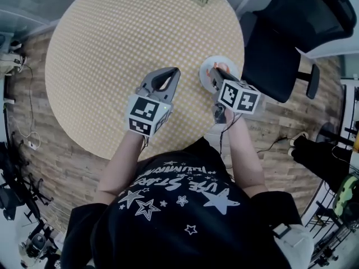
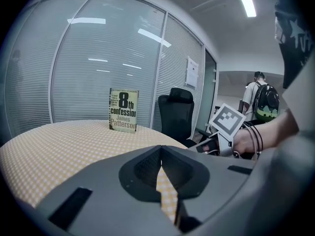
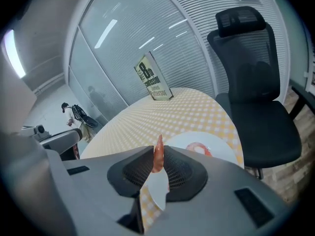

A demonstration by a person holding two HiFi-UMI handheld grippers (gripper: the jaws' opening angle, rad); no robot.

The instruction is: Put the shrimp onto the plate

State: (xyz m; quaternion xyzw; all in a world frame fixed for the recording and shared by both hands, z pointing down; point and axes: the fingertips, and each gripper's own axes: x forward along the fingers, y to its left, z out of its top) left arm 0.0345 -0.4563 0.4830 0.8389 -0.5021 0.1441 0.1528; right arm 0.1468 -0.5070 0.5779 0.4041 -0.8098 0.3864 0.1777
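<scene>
Right gripper [image 3: 157,157] pinches shrimp [image 3: 158,149] over plate [image 3: 227,154], clear only in its own view; left gripper [image 2: 160,154] closed.

Orange shrimp [image 3: 158,156], white plate [image 3: 224,150], yellow-checked table [image 1: 112,49], black chair [image 3: 256,97]

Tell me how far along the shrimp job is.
Done: one shrimp already lies on the white plate. In hand: the right gripper is shut on a second shrimp, held over the plate. Left to do: release that one onto the plate. The left gripper is shut and empty, and no other shrimp shows on the table.
</scene>
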